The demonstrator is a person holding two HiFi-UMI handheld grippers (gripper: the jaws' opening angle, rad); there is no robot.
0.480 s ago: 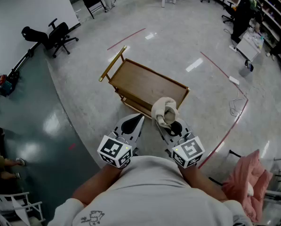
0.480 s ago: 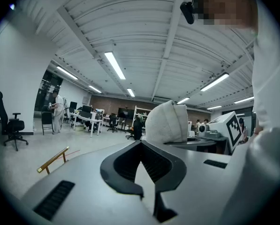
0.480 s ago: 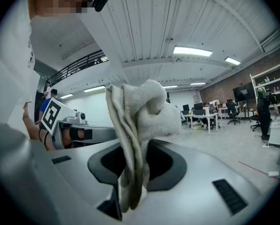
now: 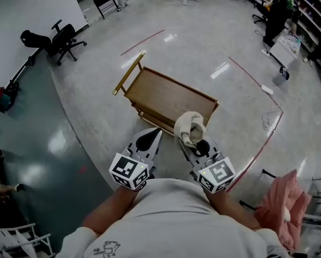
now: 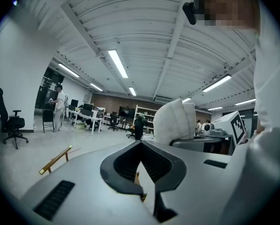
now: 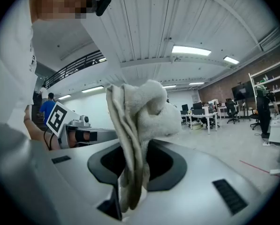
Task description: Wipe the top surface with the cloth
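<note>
A low wooden cart (image 4: 160,95) with a flat brown top stands on the floor ahead of me. Both grippers are held close to my chest, this side of the cart's near edge. My right gripper (image 4: 195,144) is shut on a bunched cream cloth (image 4: 190,127), which sticks out past its jaws and overlaps the cart's near corner in the head view. In the right gripper view the cloth (image 6: 140,121) hangs pinched between the jaws of that gripper (image 6: 130,172). My left gripper (image 4: 152,136) is shut and holds nothing. In the left gripper view, its jaws (image 5: 140,144) meet at the tip, with the cloth (image 5: 175,123) to the right.
The cart has a brass handle (image 4: 129,71) at its far left end. An office chair (image 4: 61,36) stands at the left. A pink cloth (image 4: 278,208) lies over a rack at the lower right. Red tape lines (image 4: 257,85) cross the floor.
Both grippers and the cloth keep the same pose. The head view has shifted a little, and the feet at the far left edge have gone from sight.
</note>
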